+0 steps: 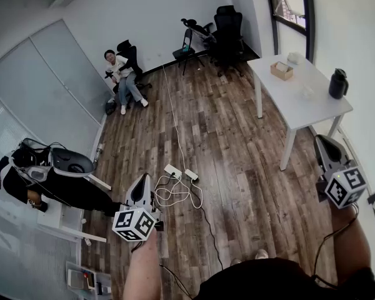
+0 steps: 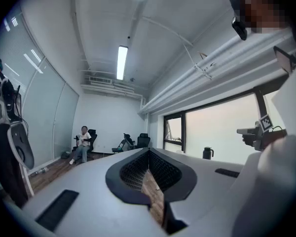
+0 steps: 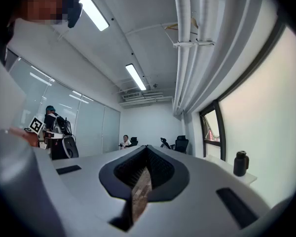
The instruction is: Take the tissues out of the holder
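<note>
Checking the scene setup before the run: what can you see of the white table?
The white table stands on the wood floor by the window wall. It has a rectangular top and slim white legs. On it are a tan open box, a black jug near the closest corner, and a small pale item at the far end.

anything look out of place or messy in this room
Only the floor stands out: white power strips and a loose tangle of white cable lie mid-floor, in the walkway toward the white table, a likely trip hazard. On the table the wooden box and black flask stand upright, nothing spilled.
</note>
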A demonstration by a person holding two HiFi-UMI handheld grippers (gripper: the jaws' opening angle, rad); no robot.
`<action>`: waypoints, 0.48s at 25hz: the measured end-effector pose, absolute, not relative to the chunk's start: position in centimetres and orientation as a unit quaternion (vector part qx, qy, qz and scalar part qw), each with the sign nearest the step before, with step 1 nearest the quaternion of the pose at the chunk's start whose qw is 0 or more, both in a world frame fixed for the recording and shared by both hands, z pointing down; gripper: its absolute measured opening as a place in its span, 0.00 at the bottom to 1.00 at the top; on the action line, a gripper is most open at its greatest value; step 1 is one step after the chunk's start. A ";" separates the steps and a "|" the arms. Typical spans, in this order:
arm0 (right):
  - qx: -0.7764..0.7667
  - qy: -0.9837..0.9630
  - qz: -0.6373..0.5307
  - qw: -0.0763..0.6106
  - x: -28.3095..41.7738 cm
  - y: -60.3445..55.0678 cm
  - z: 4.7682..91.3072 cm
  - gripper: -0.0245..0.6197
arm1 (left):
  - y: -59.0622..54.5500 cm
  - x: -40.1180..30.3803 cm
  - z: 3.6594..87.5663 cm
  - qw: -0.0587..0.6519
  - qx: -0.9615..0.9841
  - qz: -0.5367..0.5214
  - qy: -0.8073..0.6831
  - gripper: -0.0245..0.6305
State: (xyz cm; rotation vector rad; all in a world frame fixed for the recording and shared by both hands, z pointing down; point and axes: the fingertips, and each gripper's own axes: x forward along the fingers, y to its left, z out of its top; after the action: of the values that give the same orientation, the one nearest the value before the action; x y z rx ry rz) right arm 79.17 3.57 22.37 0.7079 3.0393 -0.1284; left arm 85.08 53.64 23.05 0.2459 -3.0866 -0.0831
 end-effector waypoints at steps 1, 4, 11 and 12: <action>0.230 0.972 -0.042 0.010 78.7 3.4 22.3 0.05 | 53.0 84.7 23.2 0.023 0.080 -0.029 -0.996 0.05; 0.236 0.971 -0.042 0.015 77.6 3.0 22.2 0.05 | 51.5 83.3 23.6 0.033 0.076 -0.019 -0.996 0.05; 0.243 0.969 -0.036 0.009 76.0 0.7 23.7 0.05 | 47.9 80.2 24.3 0.039 0.075 -0.043 -0.996 0.05; 0.244 0.969 -0.039 0.007 75.8 0.3 24.1 0.05 | 46.7 79.9 24.7 0.040 0.081 -0.044 -0.995 0.05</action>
State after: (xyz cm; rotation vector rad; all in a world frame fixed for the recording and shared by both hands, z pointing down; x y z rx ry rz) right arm 75.78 0.26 24.07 0.7636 3.0302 -0.1214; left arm 79.94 46.69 24.66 0.2469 -3.0489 -0.1337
